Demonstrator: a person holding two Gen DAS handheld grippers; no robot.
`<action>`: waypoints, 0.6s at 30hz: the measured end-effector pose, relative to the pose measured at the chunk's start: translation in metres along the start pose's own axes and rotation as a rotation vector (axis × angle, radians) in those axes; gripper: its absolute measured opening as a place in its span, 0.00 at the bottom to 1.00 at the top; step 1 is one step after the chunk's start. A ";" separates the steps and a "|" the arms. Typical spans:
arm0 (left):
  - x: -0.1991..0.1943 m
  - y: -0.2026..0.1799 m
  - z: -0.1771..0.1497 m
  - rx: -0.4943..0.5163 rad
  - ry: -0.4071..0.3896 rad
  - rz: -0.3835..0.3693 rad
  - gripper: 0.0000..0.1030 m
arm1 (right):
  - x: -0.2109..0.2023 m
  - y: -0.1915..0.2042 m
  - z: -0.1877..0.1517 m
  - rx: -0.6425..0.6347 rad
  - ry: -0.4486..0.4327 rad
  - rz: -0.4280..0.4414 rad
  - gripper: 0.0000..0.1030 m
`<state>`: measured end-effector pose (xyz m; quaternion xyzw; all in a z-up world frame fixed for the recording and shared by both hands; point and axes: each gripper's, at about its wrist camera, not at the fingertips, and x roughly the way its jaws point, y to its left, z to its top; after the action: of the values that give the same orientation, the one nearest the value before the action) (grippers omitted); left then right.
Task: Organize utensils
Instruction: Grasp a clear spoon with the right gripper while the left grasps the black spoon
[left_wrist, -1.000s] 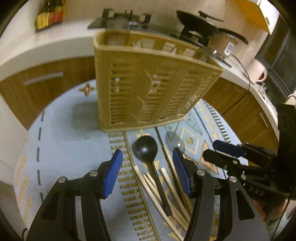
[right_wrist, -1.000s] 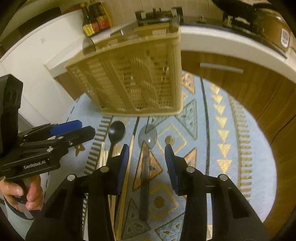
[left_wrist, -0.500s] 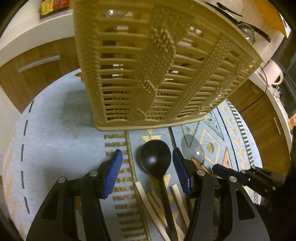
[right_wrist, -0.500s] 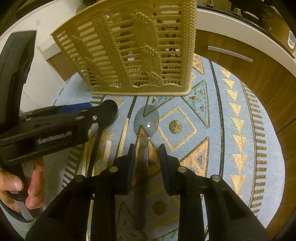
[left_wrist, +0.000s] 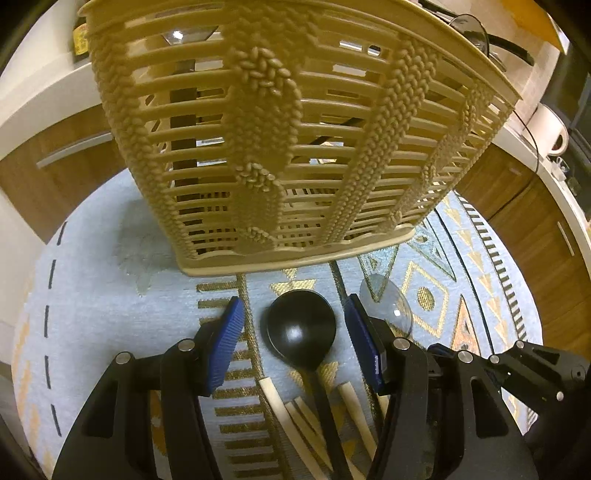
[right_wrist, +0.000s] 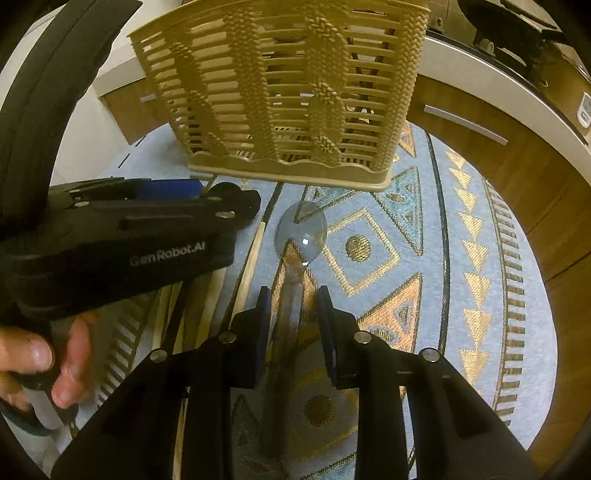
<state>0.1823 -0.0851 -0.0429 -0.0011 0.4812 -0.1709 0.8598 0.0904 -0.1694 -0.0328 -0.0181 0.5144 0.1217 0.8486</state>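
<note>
Left gripper (left_wrist: 293, 326): tilted steeply downward, jaws standing wide apart, blue pads (left_wrist: 227, 341) clear of any contact. Right gripper (right_wrist: 291, 314): tilted steeply downward just right of the left gripper, jaws narrowed, pads not seen pressing. Hand (right_wrist: 40, 363): 1 visible, fingers curled around the left gripper's handle.

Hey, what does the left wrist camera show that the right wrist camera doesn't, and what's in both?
Only the left wrist view shows the round black plastic spoon bowl lying between the left gripper's open blue pads, and a white kettle on the counter.

Only the right wrist view shows a person's hand gripping the left tool, and the right gripper straddling the clear spoon's handle.

Both show the tan woven plastic basket, the clear plastic spoon, pale wooden chopsticks and the patterned blue rug.
</note>
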 end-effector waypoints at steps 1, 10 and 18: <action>0.000 -0.001 0.000 0.000 0.001 0.003 0.53 | 0.001 0.002 0.000 -0.005 -0.002 -0.005 0.22; 0.006 -0.019 -0.004 0.049 0.003 0.102 0.50 | -0.001 0.008 -0.007 -0.001 0.004 -0.026 0.10; 0.004 -0.021 -0.003 0.042 0.004 0.079 0.35 | -0.013 -0.019 -0.013 0.047 0.012 0.011 0.10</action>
<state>0.1749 -0.1057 -0.0443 0.0360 0.4788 -0.1470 0.8648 0.0775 -0.1926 -0.0298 0.0041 0.5225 0.1143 0.8449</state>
